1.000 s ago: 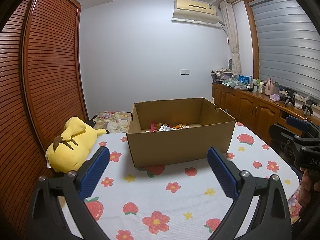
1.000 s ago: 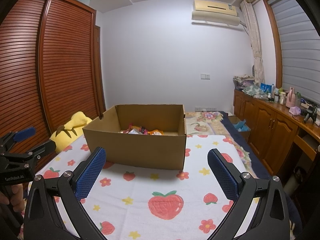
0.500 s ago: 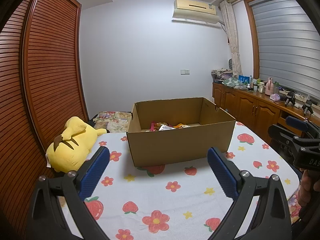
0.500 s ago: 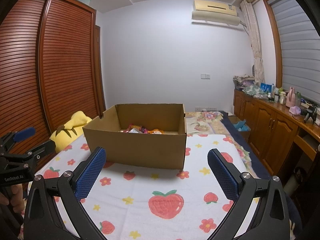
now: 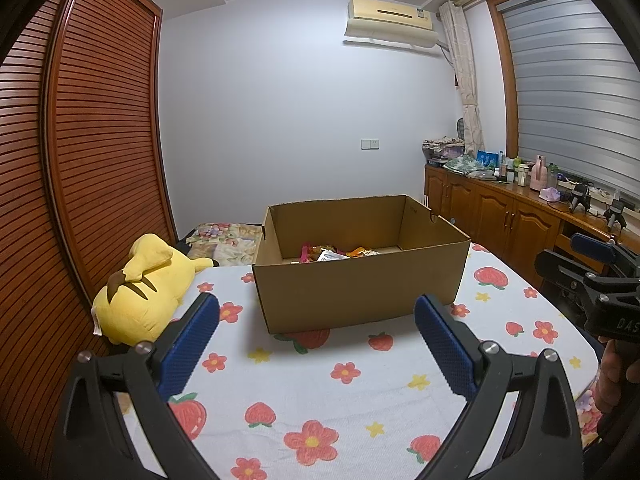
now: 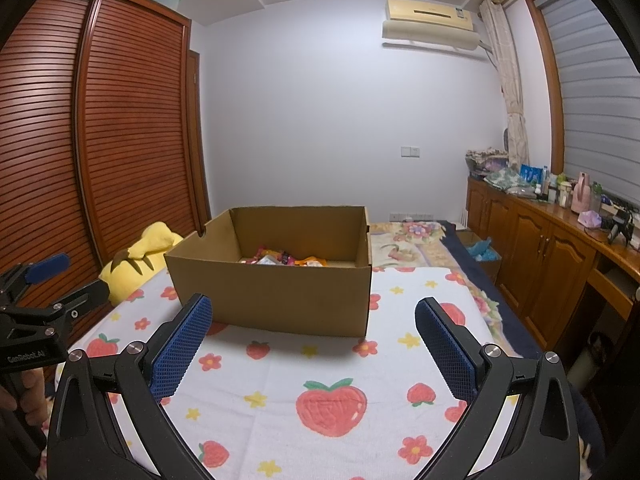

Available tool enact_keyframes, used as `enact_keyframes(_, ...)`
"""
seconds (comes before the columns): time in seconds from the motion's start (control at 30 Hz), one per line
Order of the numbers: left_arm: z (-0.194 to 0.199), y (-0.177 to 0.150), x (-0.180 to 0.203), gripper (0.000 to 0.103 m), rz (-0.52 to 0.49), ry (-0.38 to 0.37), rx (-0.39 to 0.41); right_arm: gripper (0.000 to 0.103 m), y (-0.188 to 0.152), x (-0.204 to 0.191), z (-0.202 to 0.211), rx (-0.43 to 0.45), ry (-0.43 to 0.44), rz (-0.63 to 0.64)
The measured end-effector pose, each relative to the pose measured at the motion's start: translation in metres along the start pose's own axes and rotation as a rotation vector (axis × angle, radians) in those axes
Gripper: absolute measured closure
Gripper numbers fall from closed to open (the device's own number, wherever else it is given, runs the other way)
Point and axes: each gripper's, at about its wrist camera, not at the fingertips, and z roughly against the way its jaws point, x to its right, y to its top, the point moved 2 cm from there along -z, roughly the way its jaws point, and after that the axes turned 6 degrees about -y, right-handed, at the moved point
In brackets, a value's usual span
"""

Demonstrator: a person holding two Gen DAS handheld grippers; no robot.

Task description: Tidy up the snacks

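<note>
Between the blue pads of the left tool (image 5: 316, 332) and the right tool (image 6: 314, 332), both spread wide and empty, lies only the strawberry-print cloth (image 6: 332, 364) on the bed. At twelve o'clock sits the cardboard box (image 6: 280, 284), snacks (image 6: 280, 258) heaped low inside. Best to rise over the near wall, then descend on one packet.

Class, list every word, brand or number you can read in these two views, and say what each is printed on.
"DAS", cut off at the edge: on the right gripper.
"GenRobot.AI", small and soft: on the left gripper.
Snack packets in the cardboard box: print too small to read.
</note>
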Motion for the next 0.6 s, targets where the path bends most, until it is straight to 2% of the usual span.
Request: enact_keyframes(0.6,0.0018,0.0006,0.0007,0.004,-0.003,-0.001,0.004,0.0,-0.0001,-0.0002,-0.0001,0.001,-0.002,0.0)
